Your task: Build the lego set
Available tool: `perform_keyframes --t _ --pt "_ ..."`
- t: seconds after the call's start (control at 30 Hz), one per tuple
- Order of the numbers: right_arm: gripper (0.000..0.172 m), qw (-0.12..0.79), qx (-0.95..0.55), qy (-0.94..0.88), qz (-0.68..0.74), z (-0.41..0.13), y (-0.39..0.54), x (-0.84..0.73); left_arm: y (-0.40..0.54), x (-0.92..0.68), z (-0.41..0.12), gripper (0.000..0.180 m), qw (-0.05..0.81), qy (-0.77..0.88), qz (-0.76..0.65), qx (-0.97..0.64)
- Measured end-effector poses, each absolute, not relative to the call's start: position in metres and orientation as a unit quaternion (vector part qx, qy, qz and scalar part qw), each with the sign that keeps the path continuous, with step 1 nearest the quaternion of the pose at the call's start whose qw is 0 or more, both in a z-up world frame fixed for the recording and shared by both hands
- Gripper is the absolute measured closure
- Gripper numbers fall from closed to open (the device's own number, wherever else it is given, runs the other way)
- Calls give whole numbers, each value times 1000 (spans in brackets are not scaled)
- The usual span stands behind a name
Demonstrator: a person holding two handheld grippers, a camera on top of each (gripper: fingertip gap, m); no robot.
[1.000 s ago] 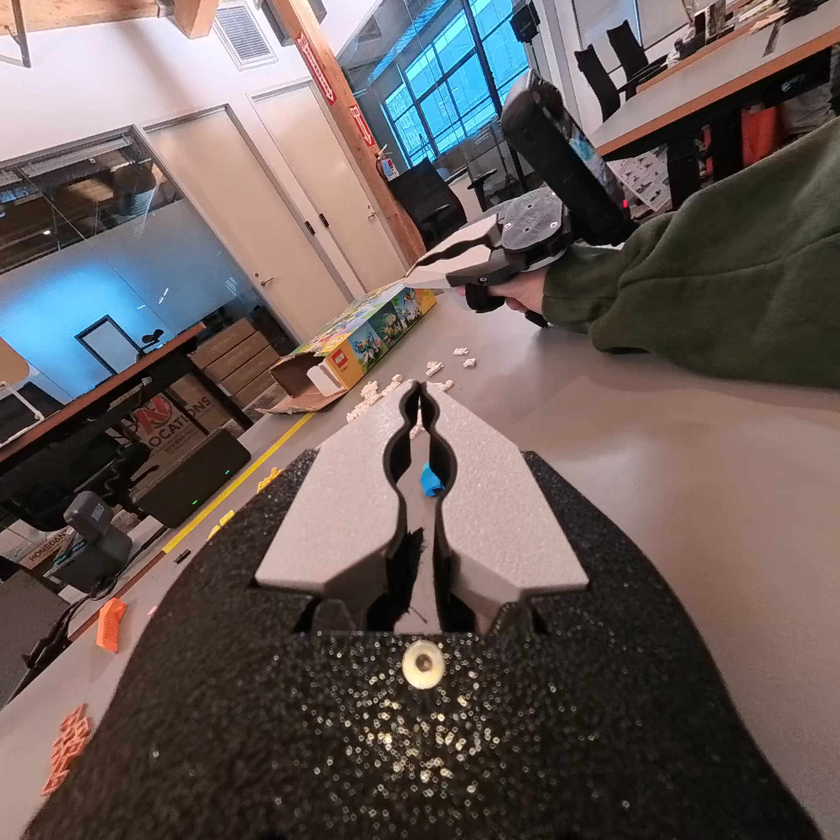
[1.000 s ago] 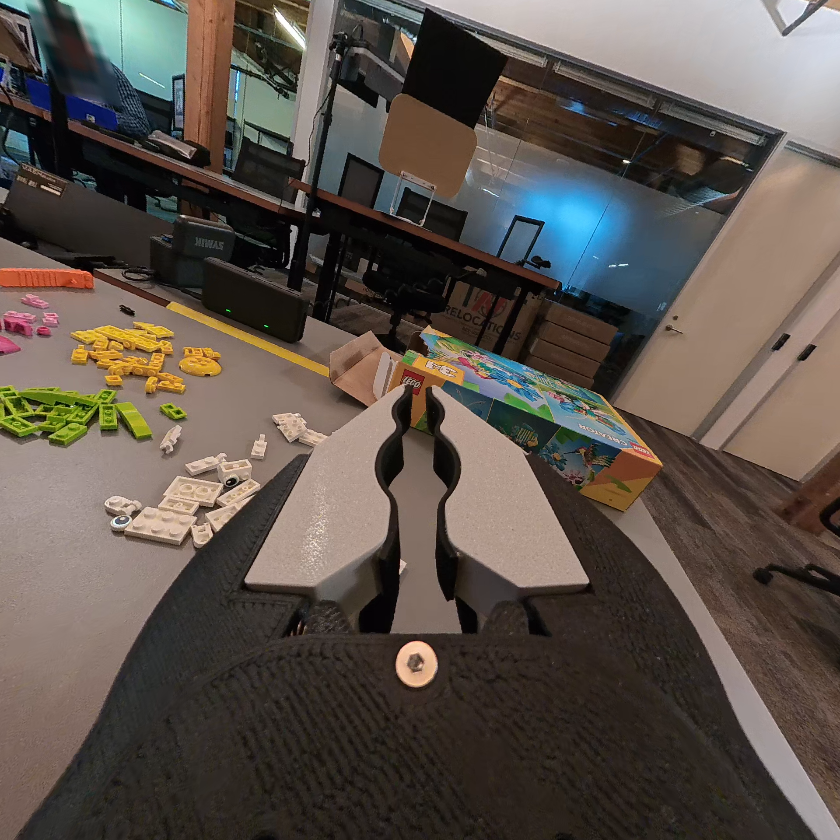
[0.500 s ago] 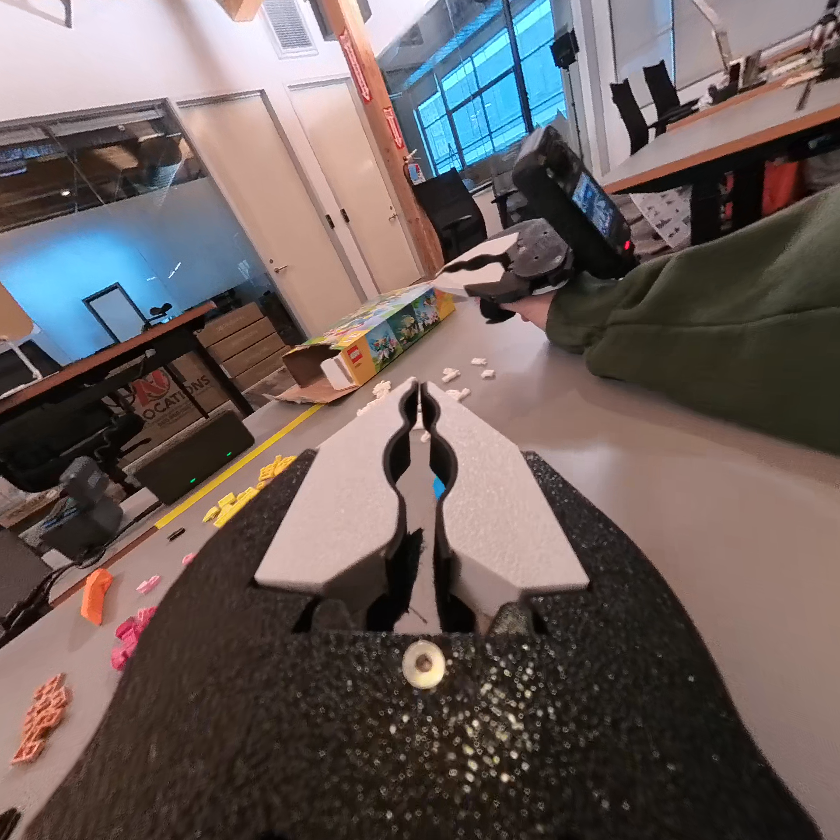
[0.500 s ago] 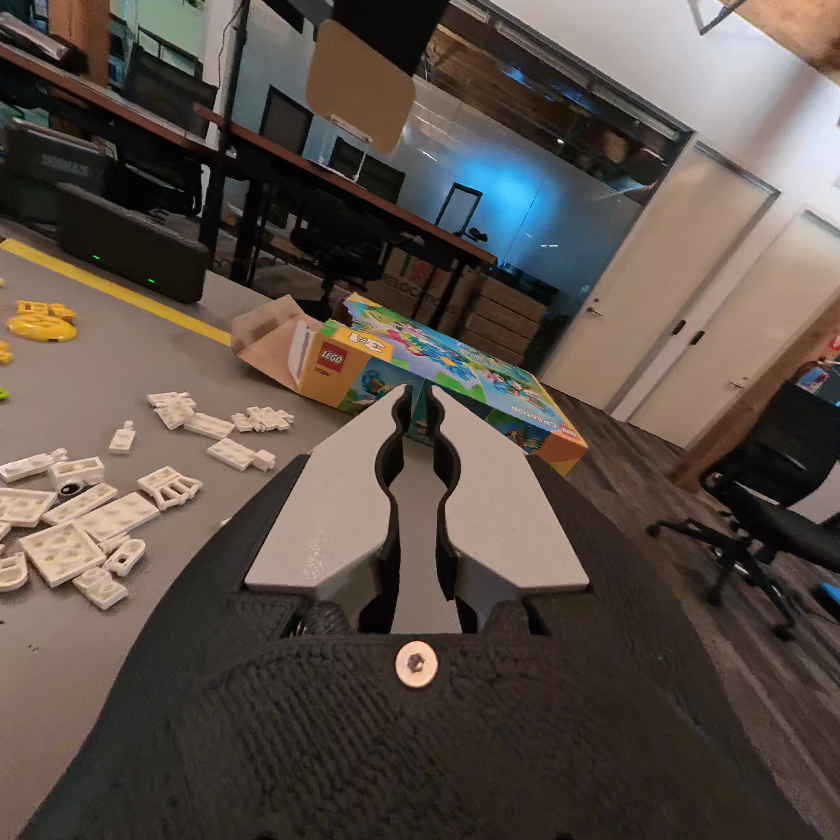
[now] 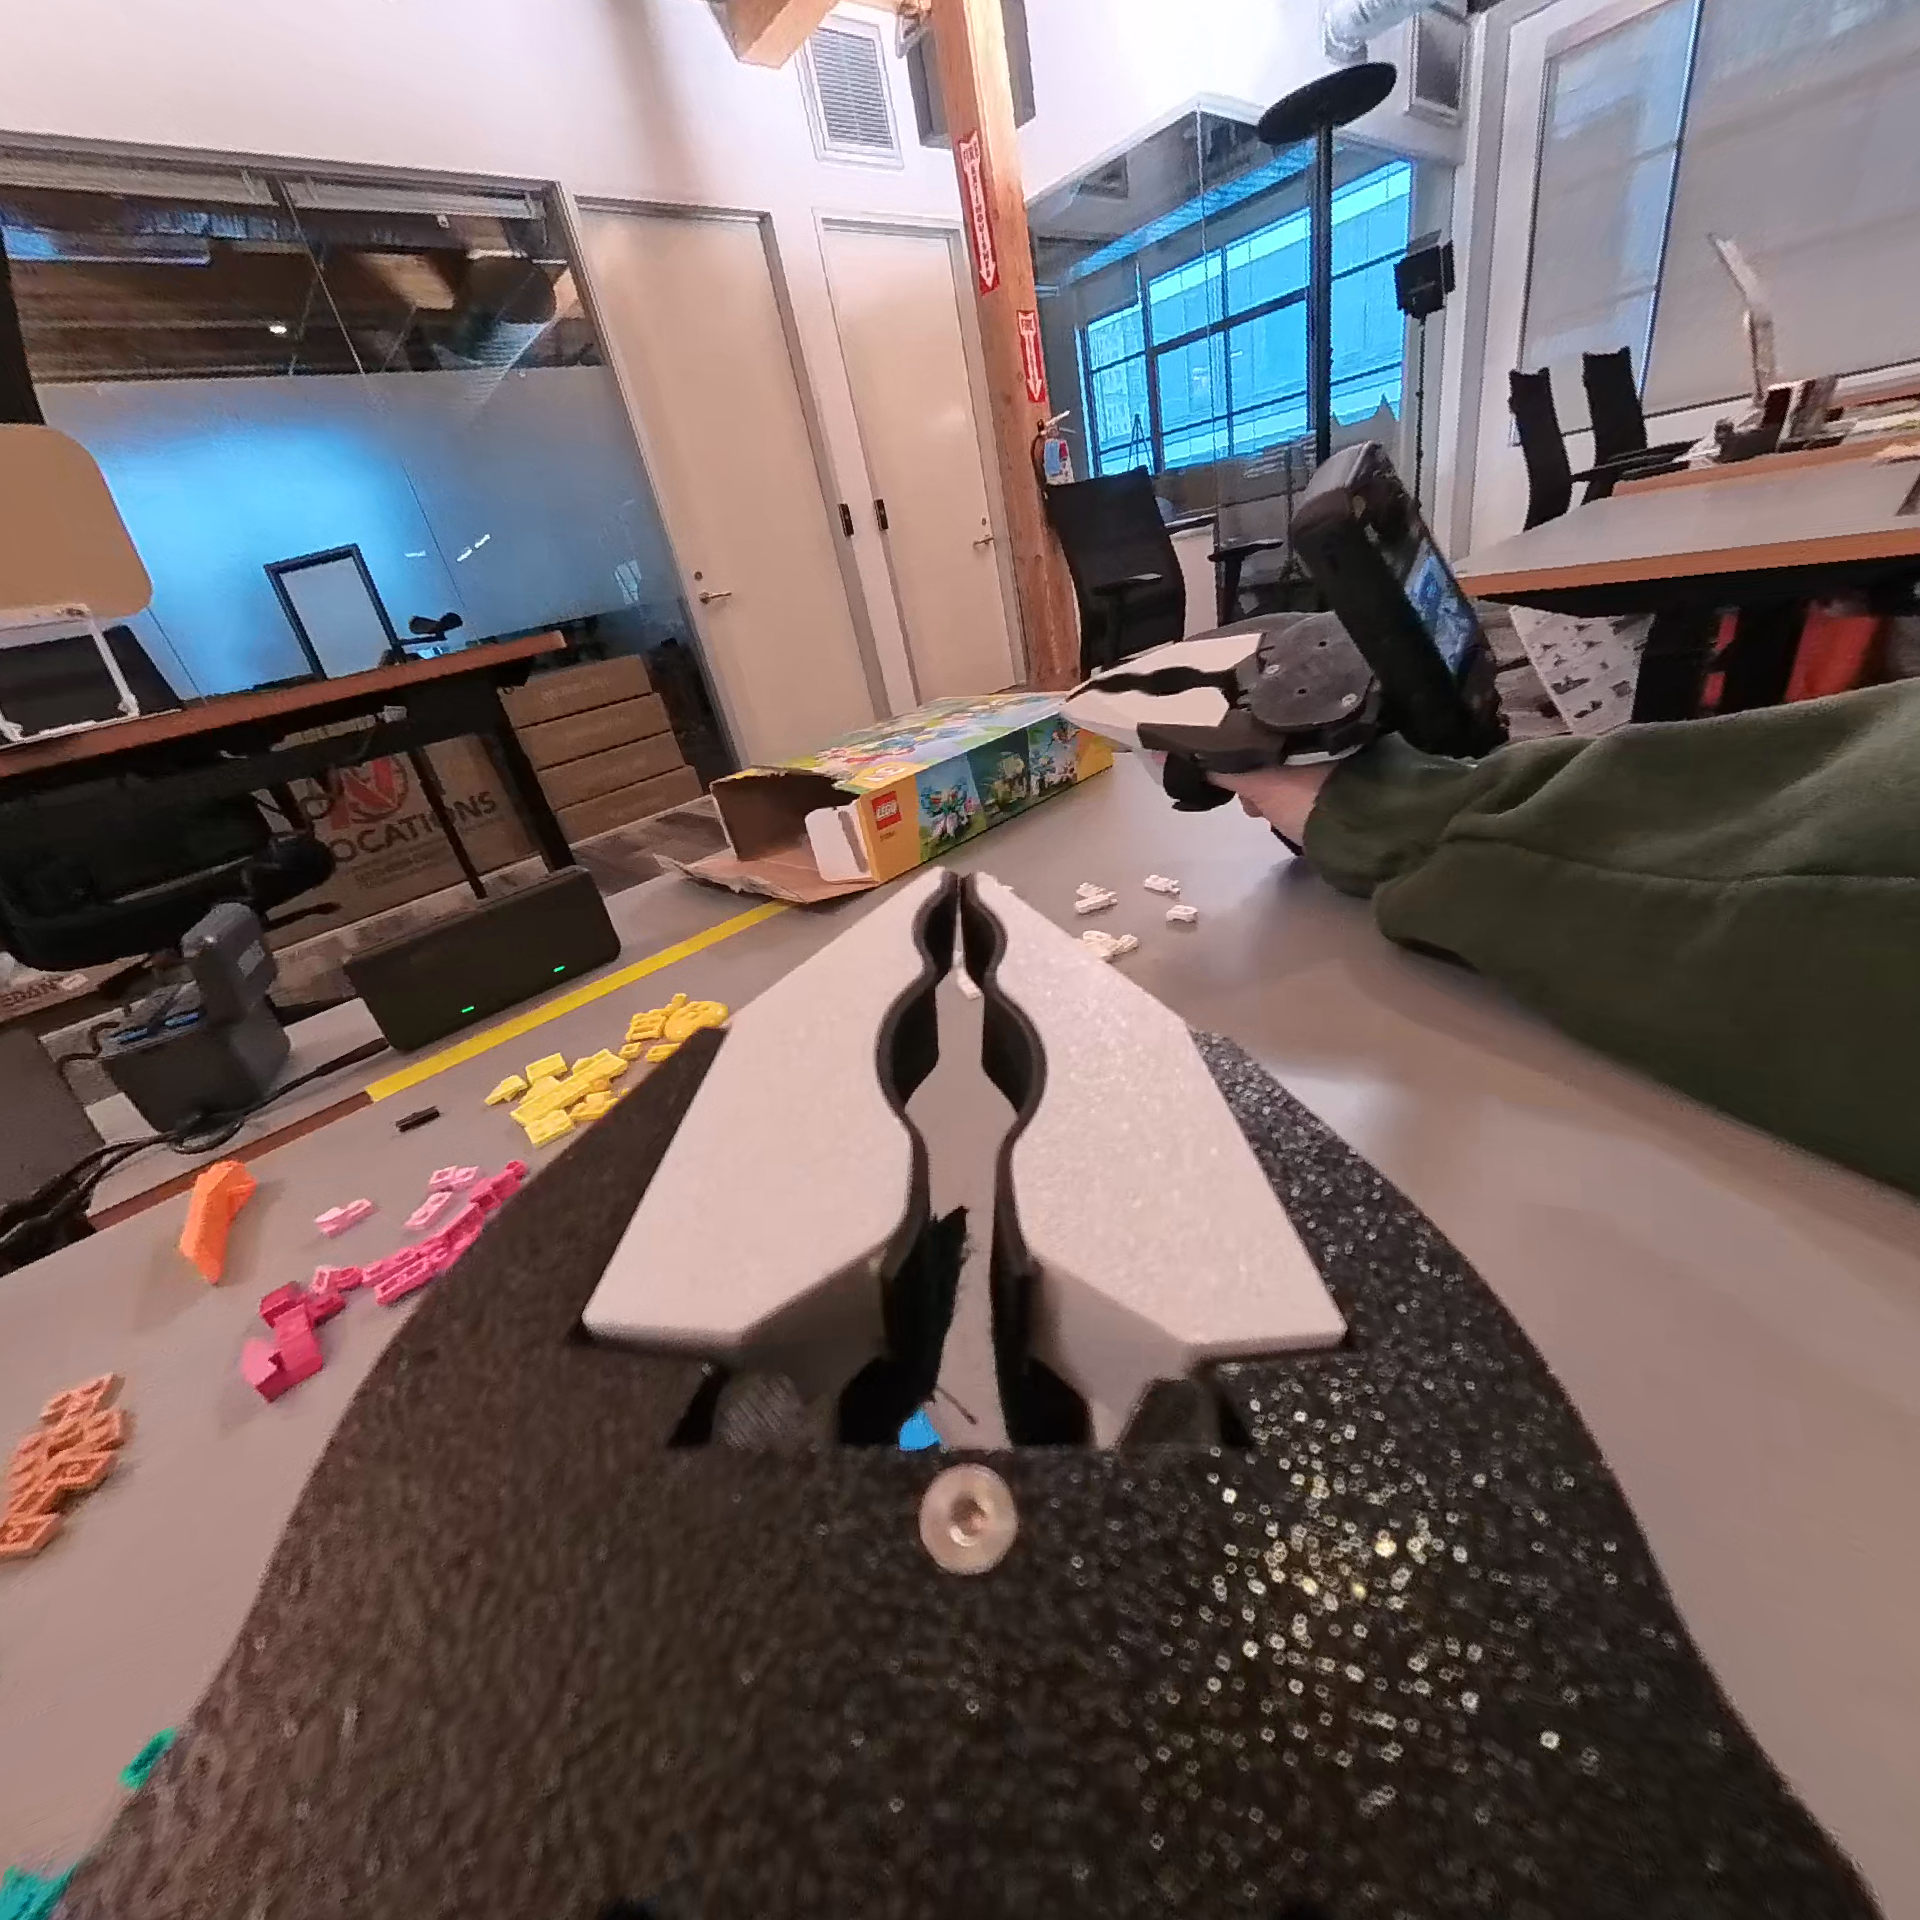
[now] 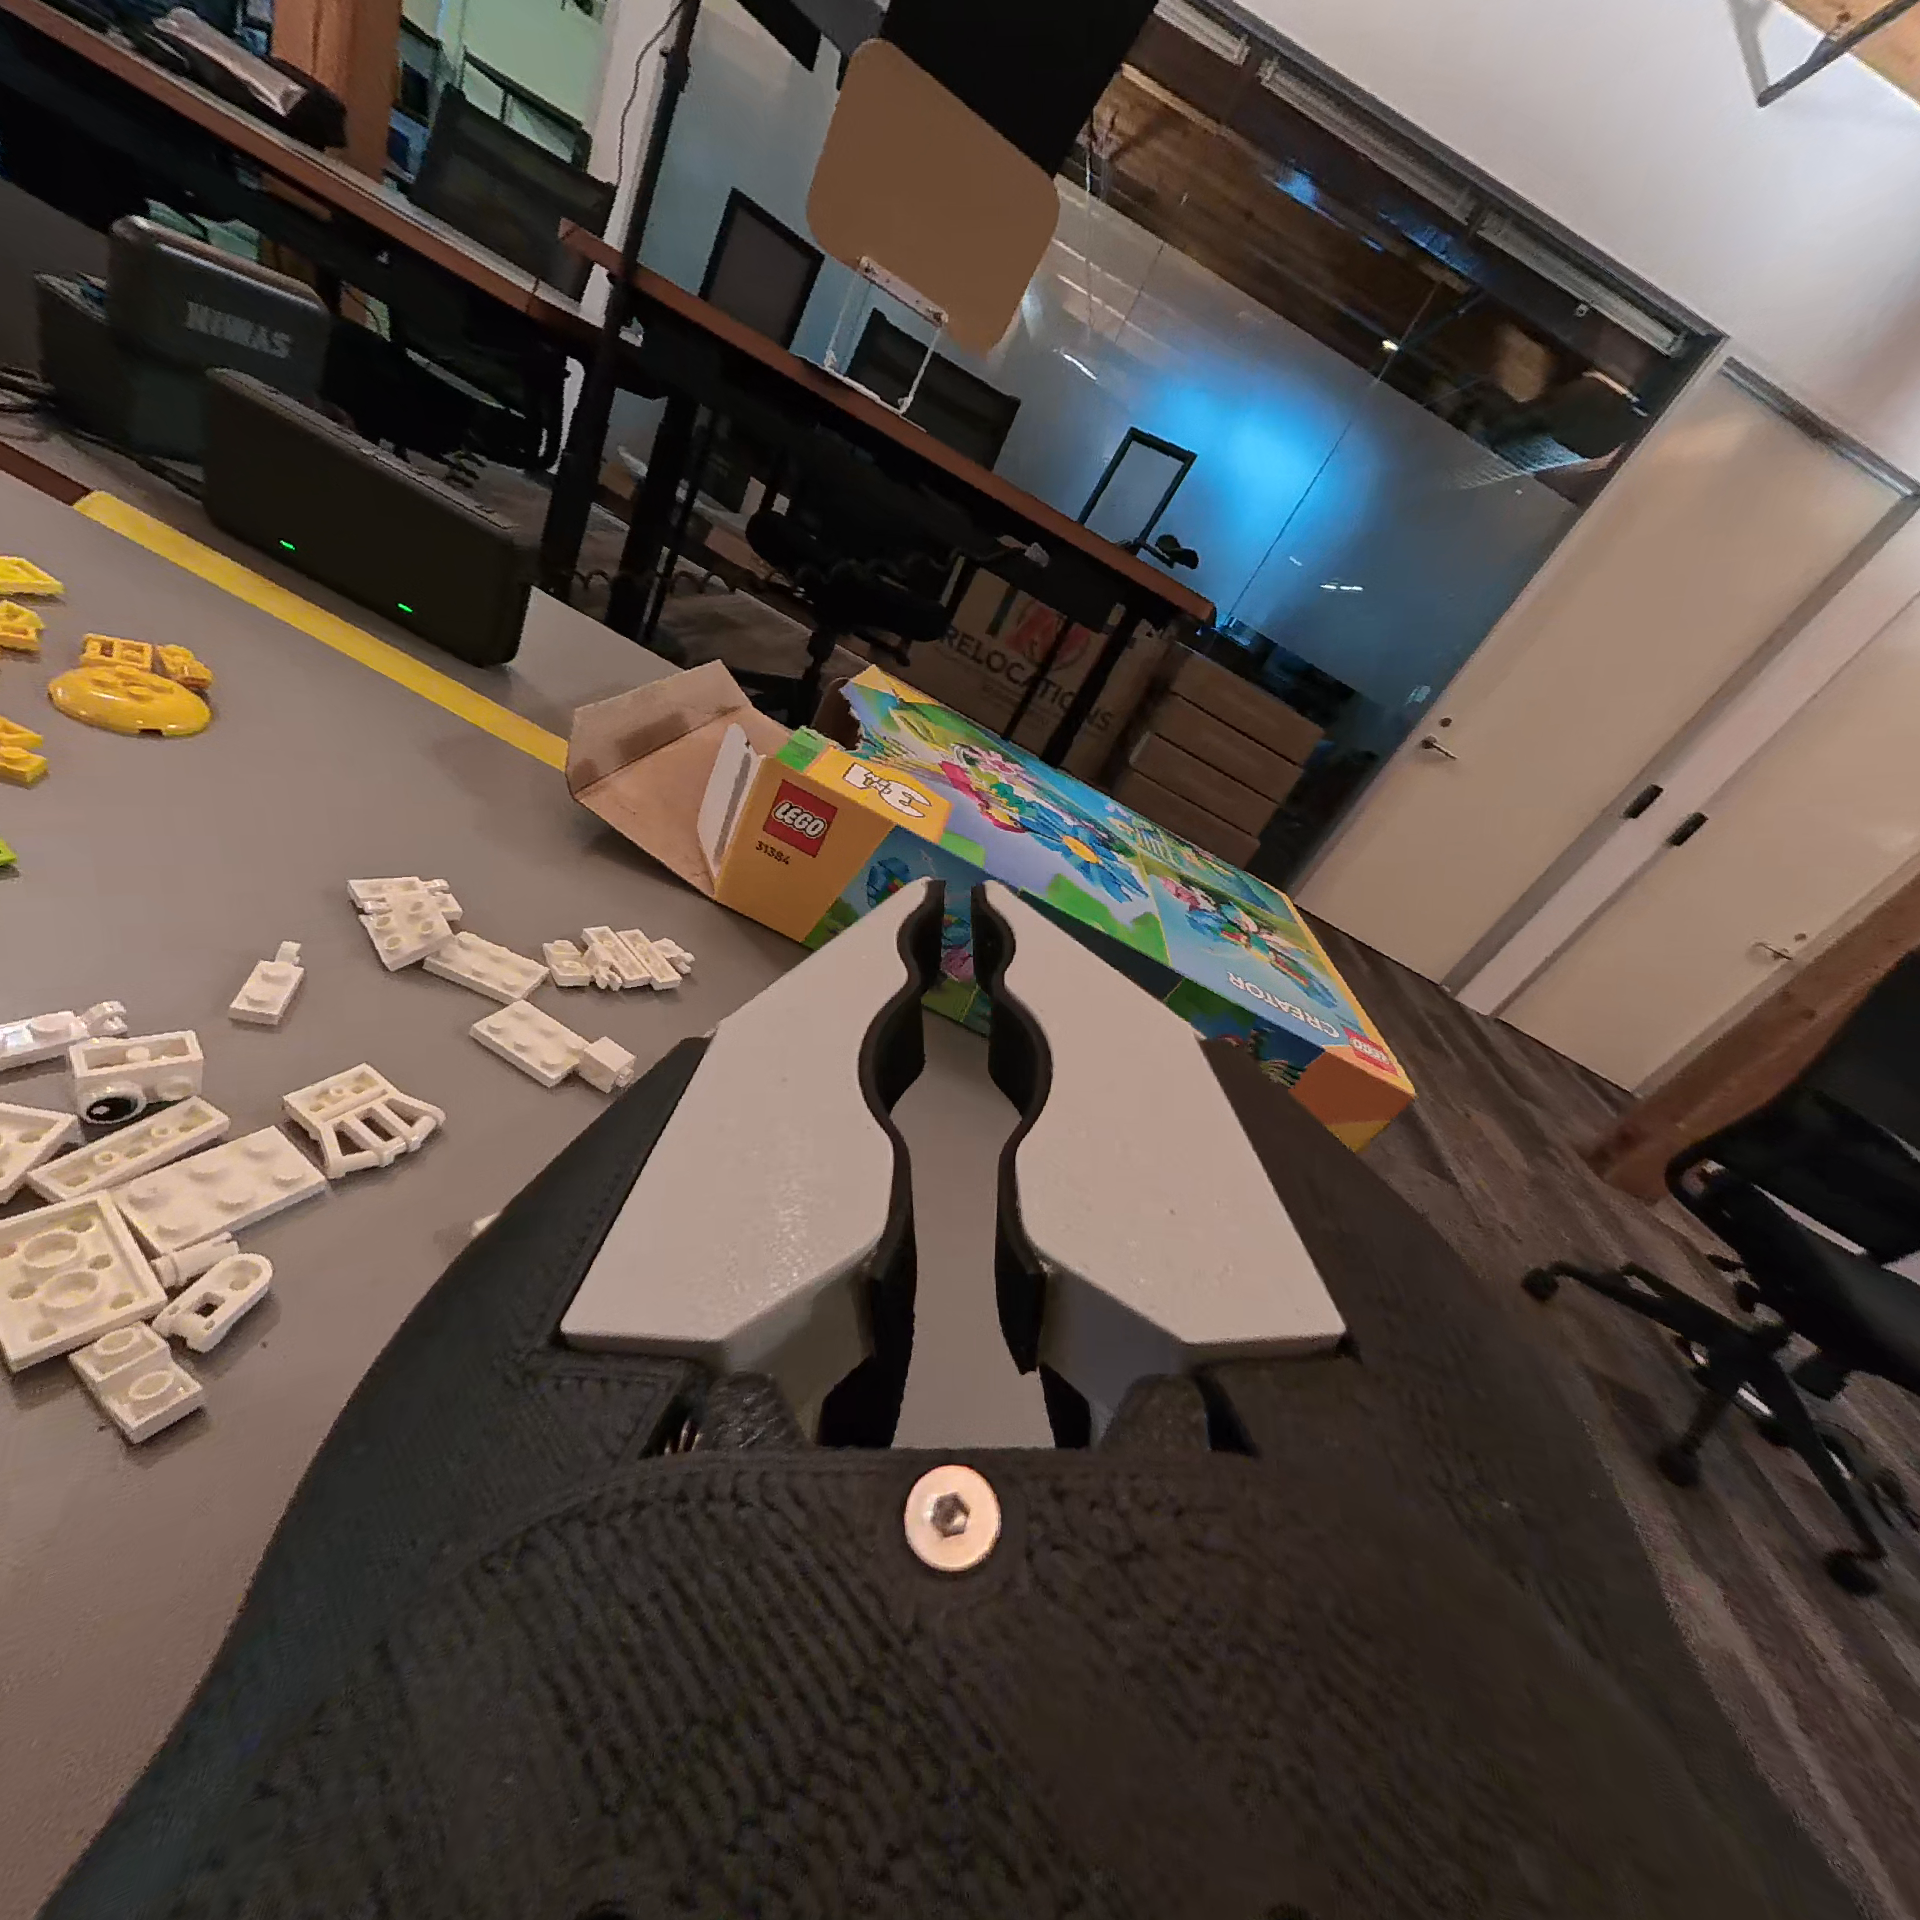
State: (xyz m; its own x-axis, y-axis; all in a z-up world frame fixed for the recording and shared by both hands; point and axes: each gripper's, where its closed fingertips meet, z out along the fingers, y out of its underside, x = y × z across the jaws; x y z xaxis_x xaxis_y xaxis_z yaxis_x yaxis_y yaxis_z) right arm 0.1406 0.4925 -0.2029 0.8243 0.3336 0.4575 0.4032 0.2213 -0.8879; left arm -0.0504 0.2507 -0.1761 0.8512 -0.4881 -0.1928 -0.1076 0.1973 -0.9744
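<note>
With my left gripper (image 5: pixel 957 902) shut on nothing and my right gripper (image 6: pixel 958 906) barely parted and bare beside the toy box (image 6: pixel 1091 883), a careless sweep could scatter the white bricks (image 6: pixel 499 977).

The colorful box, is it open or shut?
Open. The box has its end flap folded out on the table, showing brown cardboard inside.

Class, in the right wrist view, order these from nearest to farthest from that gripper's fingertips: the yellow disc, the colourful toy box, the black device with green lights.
1. Colourful toy box, just beyond the right gripper.
2. Yellow disc, far left.
3. Black device, beyond the table's yellow-taped edge.
</note>
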Motion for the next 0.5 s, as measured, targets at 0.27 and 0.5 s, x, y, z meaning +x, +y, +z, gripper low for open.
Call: perform_keyframes --t 0.27,0.5 --pt "167 720 -621 -309 -9 -204 489 133 253 -53 -180 180 733 240 -126 -624" --pt "167 715 -625 -313 -1 -206 489 130 254 -53 -180 180 733 240 -127 -624"
